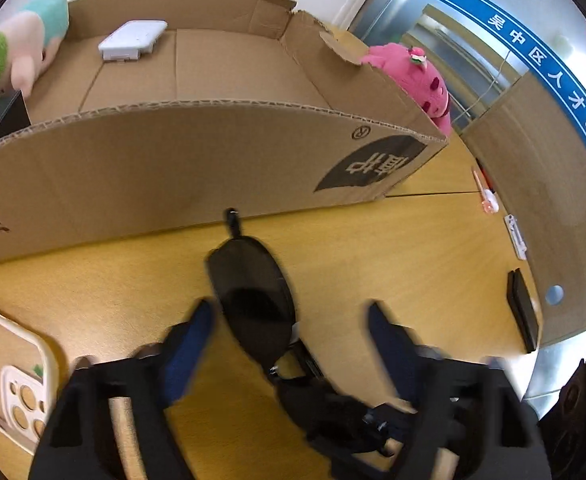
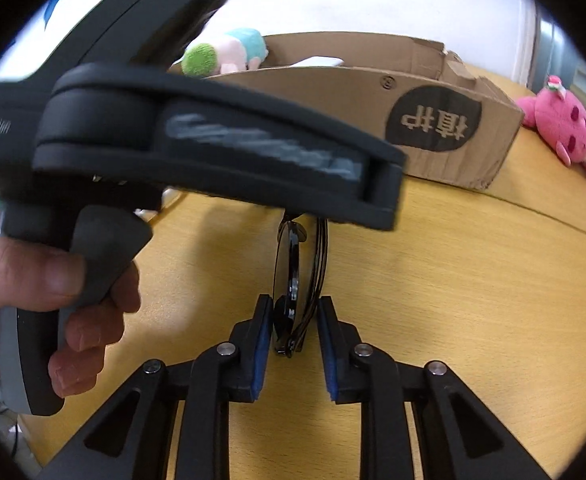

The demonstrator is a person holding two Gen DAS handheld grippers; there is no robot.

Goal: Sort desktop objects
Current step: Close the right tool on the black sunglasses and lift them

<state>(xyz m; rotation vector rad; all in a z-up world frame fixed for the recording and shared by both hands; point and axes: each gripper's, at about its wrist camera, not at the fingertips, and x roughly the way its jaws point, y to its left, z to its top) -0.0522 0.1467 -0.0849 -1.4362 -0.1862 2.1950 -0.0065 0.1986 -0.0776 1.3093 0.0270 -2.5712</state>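
We are looking down on a yellow wood-grain desk (image 1: 373, 248) where a pair of folded black sunglasses with dark lenses (image 2: 293, 280) is standing on edge between both tools. Our right gripper (image 2: 295, 322) is clamping its blue-padded fingers (image 2: 264, 344) on the lower end of the sunglasses, one pad against the lens side and the other against the folded temples. In the left wrist view the same sunglasses (image 1: 253, 300) are lying between the tips of our left gripper (image 1: 289, 320), whose blue pads (image 1: 191, 336) are standing apart from the frame on either side, so that tool is gripping nothing. The picture there is blurred, and we cannot tell whether the near pad is brushing the lens.

A person's hand (image 2: 33, 292) is wrapping around the grey handle of the left tool, which is crossing the top of the right wrist view. Behind the sunglasses a low, open brown cardboard box printed with a black oval logo (image 1: 221, 152) is sitting on the desk, with a flat white plastic case (image 1: 133, 40) lying inside it. A pastel plush toy with a green tuft (image 1: 21, 52) is leaning at the box's far left corner, and a pink plush toy (image 2: 565, 124) is lying on the desk beside its right end.
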